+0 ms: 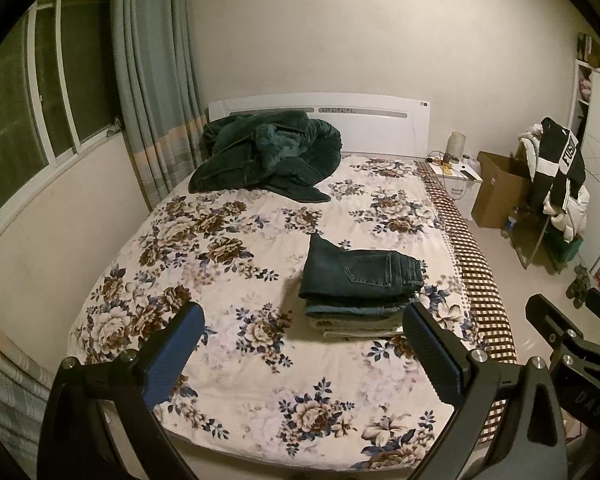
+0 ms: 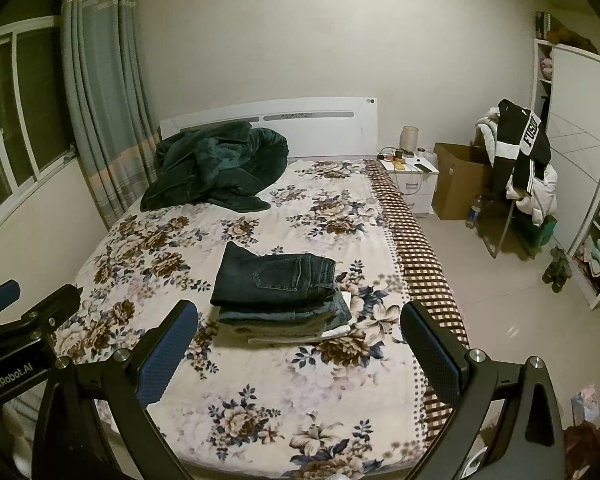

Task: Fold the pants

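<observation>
Fingers on both grippers are spread wide and hold nothing: the left gripper (image 1: 302,354) and the right gripper (image 2: 297,354) hang above the near end of the bed (image 2: 259,412), well short of any cloth. Beyond the fingertips lie the folded jeans (image 2: 275,278), dark denim with a back pocket facing up, topping a small stack of folded pants (image 2: 283,322); in the left wrist view the stack sits nearer the right-hand finger, in the right wrist view nearer the left-hand one.

As a judgement, the fold looks finished, so the main risk is disturbing it. A low sweep of a finger could catch the top pair and slide it off, since the stack already looks uneven, with lighter layers poking out at its edge.

Past the stack, a rumpled dark green blanket (image 2: 213,168) lies by the headboard. Readable writing: "GenRobot.AI" on the left gripper's body in the right wrist view, and "FUS…" on a black garment (image 2: 526,148) draped far beyond the right-hand finger.
</observation>
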Available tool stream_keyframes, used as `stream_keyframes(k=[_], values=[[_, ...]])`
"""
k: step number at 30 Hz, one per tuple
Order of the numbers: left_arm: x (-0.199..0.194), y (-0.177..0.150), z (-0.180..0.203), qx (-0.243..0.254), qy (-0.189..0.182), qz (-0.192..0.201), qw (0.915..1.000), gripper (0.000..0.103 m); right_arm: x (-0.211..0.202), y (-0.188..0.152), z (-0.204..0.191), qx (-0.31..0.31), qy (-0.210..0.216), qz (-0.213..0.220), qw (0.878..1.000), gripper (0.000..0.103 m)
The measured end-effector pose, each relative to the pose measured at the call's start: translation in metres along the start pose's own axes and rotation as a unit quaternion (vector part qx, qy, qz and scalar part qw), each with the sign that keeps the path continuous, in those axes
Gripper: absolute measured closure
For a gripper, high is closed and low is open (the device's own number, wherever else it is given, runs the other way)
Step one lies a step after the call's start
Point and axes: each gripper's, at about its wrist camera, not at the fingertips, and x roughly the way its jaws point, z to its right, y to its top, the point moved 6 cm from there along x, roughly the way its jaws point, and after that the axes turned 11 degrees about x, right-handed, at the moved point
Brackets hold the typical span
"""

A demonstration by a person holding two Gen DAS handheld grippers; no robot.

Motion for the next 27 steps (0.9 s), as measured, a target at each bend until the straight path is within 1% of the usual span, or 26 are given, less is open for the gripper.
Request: stream_keyframes(k=[18, 20, 27], values=[[-0.0027, -0.0053, 0.0033, -0.004, 0.005, -0.004, 1.0000, 0.002, -0.0008, -0.0055, -0.0014, 0.001, 0.000, -0.003, 1.000, 0.000], [-0.0030, -0.0060, 0.0040, -0.005, 0.004, -0.005, 1.0000, 0.002, -0.0026, -0.0102, -0.0044, 0.001, 0.000, -0.004, 1.000, 0.000], [-0.0029, -0.0081, 0.0022, -0.007, 0.004, -0.002, 1.0000, 0.002, -0.0010, -0.0065, -0.0009, 0.001, 0.001, -0.004, 1.000, 0.000]])
